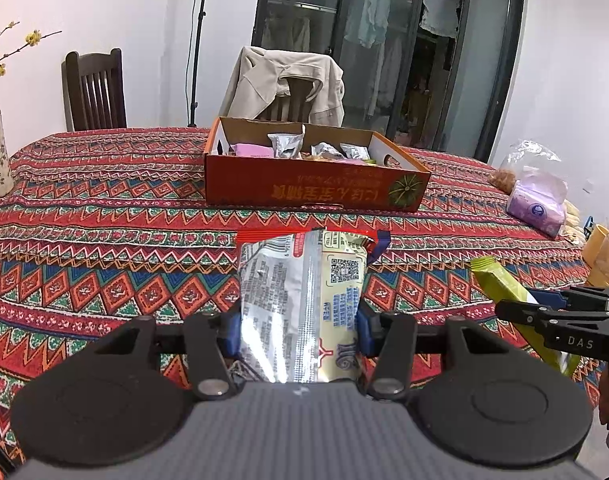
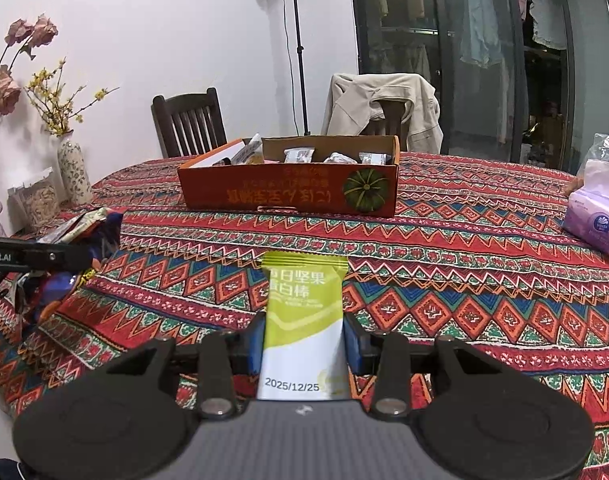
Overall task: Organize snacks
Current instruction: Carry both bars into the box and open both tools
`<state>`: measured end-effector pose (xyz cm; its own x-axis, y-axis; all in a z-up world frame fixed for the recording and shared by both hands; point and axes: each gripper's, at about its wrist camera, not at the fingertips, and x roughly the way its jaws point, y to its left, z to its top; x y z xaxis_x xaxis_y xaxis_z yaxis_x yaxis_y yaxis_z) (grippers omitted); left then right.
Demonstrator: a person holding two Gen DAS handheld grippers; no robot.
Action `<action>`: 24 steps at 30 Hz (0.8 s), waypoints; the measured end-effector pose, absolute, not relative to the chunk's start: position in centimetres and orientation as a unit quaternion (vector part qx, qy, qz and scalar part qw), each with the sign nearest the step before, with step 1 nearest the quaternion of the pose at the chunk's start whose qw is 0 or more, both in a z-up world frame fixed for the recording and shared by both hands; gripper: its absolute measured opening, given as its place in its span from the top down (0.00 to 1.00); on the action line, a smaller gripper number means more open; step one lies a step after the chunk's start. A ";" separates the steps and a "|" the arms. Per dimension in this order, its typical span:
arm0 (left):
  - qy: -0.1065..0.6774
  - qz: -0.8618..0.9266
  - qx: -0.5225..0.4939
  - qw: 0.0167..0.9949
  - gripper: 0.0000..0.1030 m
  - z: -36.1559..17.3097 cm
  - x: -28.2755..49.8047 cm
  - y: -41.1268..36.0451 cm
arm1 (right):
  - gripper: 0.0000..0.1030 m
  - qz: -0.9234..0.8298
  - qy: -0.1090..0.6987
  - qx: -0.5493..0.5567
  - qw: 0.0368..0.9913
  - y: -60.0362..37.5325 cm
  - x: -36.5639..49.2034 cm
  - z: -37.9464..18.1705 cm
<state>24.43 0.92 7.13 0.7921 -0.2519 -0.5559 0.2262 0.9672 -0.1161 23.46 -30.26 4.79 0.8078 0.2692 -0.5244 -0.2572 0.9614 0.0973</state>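
You have a red patterned tablecloth [image 2: 464,264] across the table, a floral vase [image 2: 74,172] with yellow blossom sprigs at its left edge, and a purple tissue pack [image 2: 596,224] at the right. Behind the table you can see a dark wooden chair [image 2: 190,122], a beige jacket [image 2: 384,100] draped over another chair, and a glass-fronted wardrobe [image 1: 388,40]
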 end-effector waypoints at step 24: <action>0.245 -0.179 0.005 0.953 0.50 14.5 41.1 -3.0 | 0.63 0.167 0.213 -0.057 0.961 -29.5 36.6 12.1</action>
<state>41.08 -2.97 14.47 0.8164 -0.3382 -0.4680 0.3433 0.9360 -0.0774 36.62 -29.54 12.05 0.8530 0.2972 -0.4291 -0.3456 0.9376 -0.0375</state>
